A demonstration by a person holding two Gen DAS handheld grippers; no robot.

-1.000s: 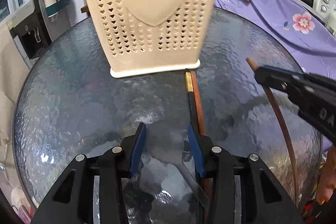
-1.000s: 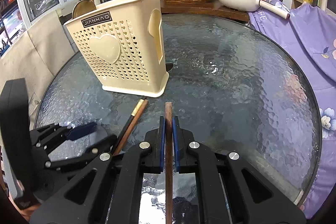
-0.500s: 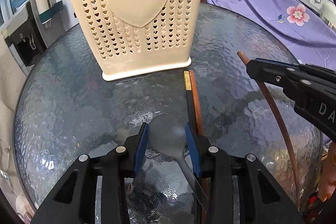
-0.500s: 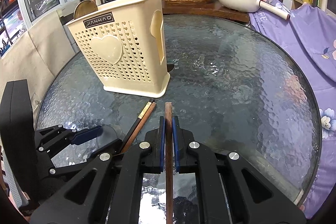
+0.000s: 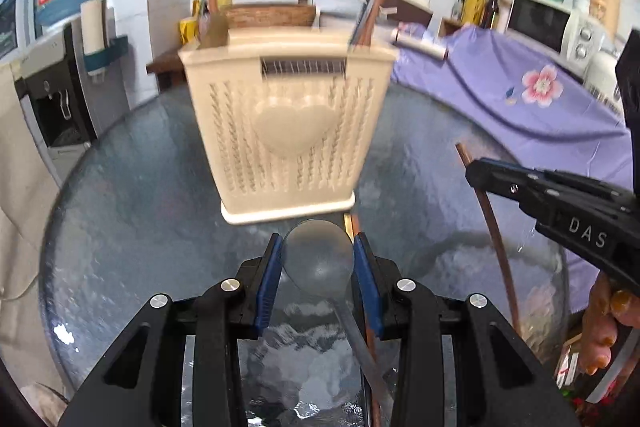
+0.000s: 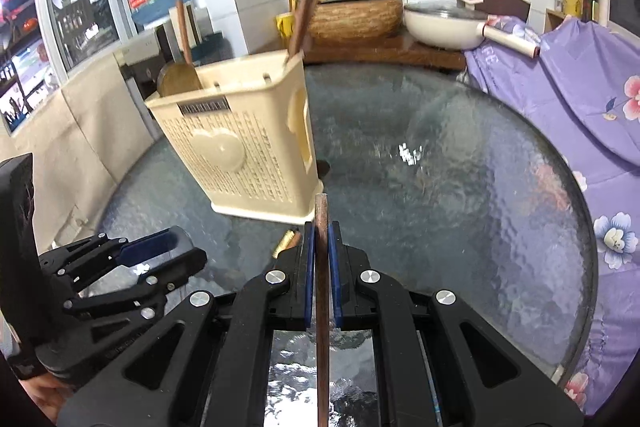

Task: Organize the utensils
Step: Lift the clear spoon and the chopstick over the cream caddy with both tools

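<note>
Grey metal spoon (image 5: 318,261): bowl sits between the blue pads of the left gripper (image 5: 318,259), both pads pressed on the bowl's edges, handle trailing back under the jaws; clear of the glass. Dark brown wooden chopstick (image 6: 322,267): pinched in the right gripper (image 6: 321,259), jaws closed tight on it, tip poking out ahead. Ahead of both grippers stands the cream perforated plastic utensil basket with a raised heart (image 5: 288,131) (image 6: 240,151), on the round textured glass table (image 6: 460,211); brown chopsticks and a wooden-handled spoon already upright inside. Two more chopsticks (image 6: 286,243) lie on the glass just left of the right gripper's fingers, below the basket's base
</note>
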